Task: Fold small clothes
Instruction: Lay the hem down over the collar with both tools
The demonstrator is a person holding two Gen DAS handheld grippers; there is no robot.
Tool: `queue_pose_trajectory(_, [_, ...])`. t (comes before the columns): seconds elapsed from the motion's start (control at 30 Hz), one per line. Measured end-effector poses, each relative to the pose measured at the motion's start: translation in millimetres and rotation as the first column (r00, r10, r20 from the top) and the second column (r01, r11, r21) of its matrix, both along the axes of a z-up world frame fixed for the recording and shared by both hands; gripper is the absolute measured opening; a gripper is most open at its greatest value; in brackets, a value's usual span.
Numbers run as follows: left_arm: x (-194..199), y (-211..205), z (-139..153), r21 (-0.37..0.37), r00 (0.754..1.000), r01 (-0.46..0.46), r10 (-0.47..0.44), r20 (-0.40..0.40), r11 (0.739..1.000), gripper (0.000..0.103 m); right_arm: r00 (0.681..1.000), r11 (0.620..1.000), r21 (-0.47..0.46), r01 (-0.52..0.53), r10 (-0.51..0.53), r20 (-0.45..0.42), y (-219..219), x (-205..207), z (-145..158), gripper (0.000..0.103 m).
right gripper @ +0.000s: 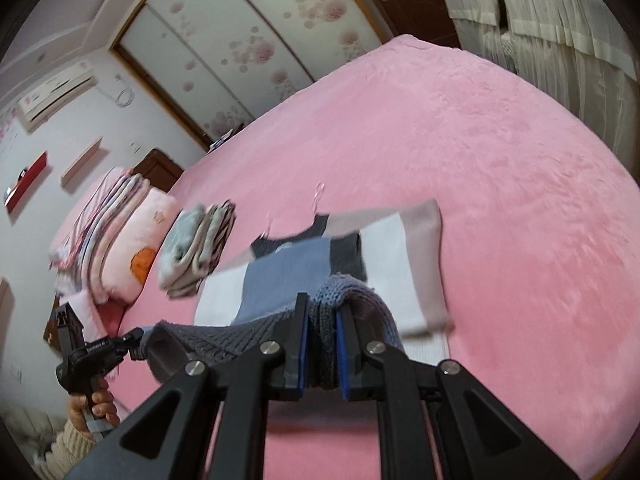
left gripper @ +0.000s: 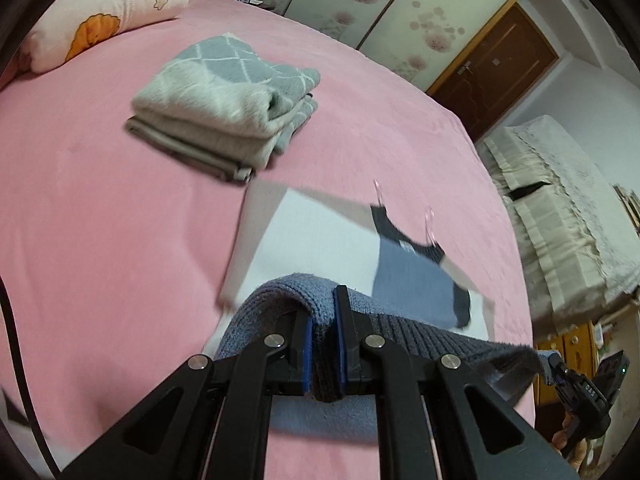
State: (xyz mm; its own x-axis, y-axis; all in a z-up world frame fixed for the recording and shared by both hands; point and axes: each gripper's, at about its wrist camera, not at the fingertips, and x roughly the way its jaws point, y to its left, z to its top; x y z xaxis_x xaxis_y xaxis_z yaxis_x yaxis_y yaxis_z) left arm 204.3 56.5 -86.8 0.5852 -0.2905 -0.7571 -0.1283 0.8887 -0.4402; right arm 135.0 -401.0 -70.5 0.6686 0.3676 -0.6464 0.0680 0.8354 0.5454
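Note:
A small knit garment in blue and dark grey (left gripper: 412,280) (right gripper: 288,276) lies over a white and beige folding board (left gripper: 312,232) (right gripper: 388,256) on the pink bed. Its near hem is lifted off the board. My left gripper (left gripper: 323,312) is shut on one end of that hem. My right gripper (right gripper: 322,316) is shut on the other end, and it shows at the right edge of the left wrist view (left gripper: 560,372). The knit edge stretches between the two. Two pink clips (left gripper: 430,220) sit at the garment's shoulders.
A stack of folded grey clothes (left gripper: 228,104) (right gripper: 196,240) lies beyond the board. Pillows (left gripper: 108,12) and folded bedding (right gripper: 108,220) sit at the bed's head. The pink bedsheet (right gripper: 500,160) spreads wide to the right. A covered sofa (left gripper: 560,208) stands past the bed's edge.

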Motion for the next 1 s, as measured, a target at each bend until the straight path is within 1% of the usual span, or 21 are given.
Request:
queue_pose_trajectory(0.13, [57,-5,-21,0.003,0.999,-0.024,0.024,-0.046,1.0,0.007,0.999,0.999,0.014,0.029,-0.028,-0.031,-6,42,-17,0.011])
queue_pose_trajectory(0.23, [88,-7,-42,-0.008,0.995,-0.044,0.043,-0.091,0.999,0.007,0.997,0.999,0.017,0.045,-0.044,-0.065,-9,74,-35,0.011])
queue_pose_trajectory(0.37, [124,-11,-75,-0.02,0.986,-0.058,0.054,-0.16,0.998,0.008,0.987,0.996,0.028,0.086,-0.081,-0.142,-17,111,-67,0.012])
queue_pose_trajectory(0.4, [129,-11,-82,-0.024,0.983,-0.061,0.056,-0.178,0.998,0.008,0.98,0.994,0.046,0.103,-0.093,-0.178,-20,120,-79,0.014])
queue_pose_trajectory(0.43, [135,-11,-90,-0.037,0.979,-0.063,0.054,-0.198,0.997,0.008,0.976,0.992,0.064,0.111,-0.097,-0.195,-23,125,-86,0.015])
queue_pose_trajectory(0.5, [143,-9,-100,-0.069,0.974,-0.078,0.061,-0.22,0.995,0.008,0.962,0.98,0.133,0.148,-0.112,-0.251,-31,136,-104,0.017])
queue_pose_trajectory(0.57, [150,-7,-107,-0.102,0.97,-0.093,0.067,-0.234,0.991,0.009,0.956,0.965,0.199,0.172,-0.114,-0.272,-39,143,-116,0.021])
queue_pose_trajectory(0.63, [156,-5,-110,-0.119,0.968,-0.102,0.071,-0.242,0.988,0.01,0.953,0.958,0.221,0.181,-0.115,-0.281,-41,147,-120,0.022])
queue_pose_trajectory(0.73, [162,-3,-114,-0.151,0.965,-0.115,0.075,-0.249,0.982,0.014,0.953,0.954,0.24,0.181,-0.109,-0.284,-41,150,-121,0.026])
queue_pose_trajectory(0.77, [163,-1,-114,-0.173,0.965,-0.12,0.075,-0.251,0.978,0.017,0.953,0.951,0.248,0.182,-0.108,-0.283,-42,151,-121,0.028])
queue_pose_trajectory(0.83, [163,4,-113,-0.23,0.966,-0.134,0.075,-0.248,0.964,0.024,0.953,0.941,0.28,0.188,-0.106,-0.285,-44,152,-120,0.032])
queue_pose_trajectory(0.87, [162,7,-113,-0.271,0.967,-0.147,0.08,-0.244,0.951,0.029,0.952,0.936,0.294,0.195,-0.109,-0.285,-46,151,-120,0.036])
queue_pose_trajectory(0.9, [161,10,-114,-0.298,0.967,-0.157,0.086,-0.24,0.941,0.031,0.95,0.931,0.301,0.206,-0.117,-0.288,-48,150,-118,0.042])
queue_pose_trajectory(0.93, [160,12,-113,-0.318,0.967,-0.167,0.092,-0.238,0.933,0.031,0.951,0.929,0.302,0.213,-0.126,-0.284,-50,149,-116,0.044])
queue_pose_trajectory(0.97, [160,12,-113,-0.321,0.967,-0.171,0.097,-0.236,0.931,0.031,0.951,0.929,0.299,0.219,-0.135,-0.278,-52,148,-113,0.046])
queue_pose_trajectory(1.0, [159,12,-112,-0.312,0.968,-0.167,0.094,-0.234,0.935,0.031,0.952,0.933,0.282,0.222,-0.145,-0.269,-54,146,-108,0.046])
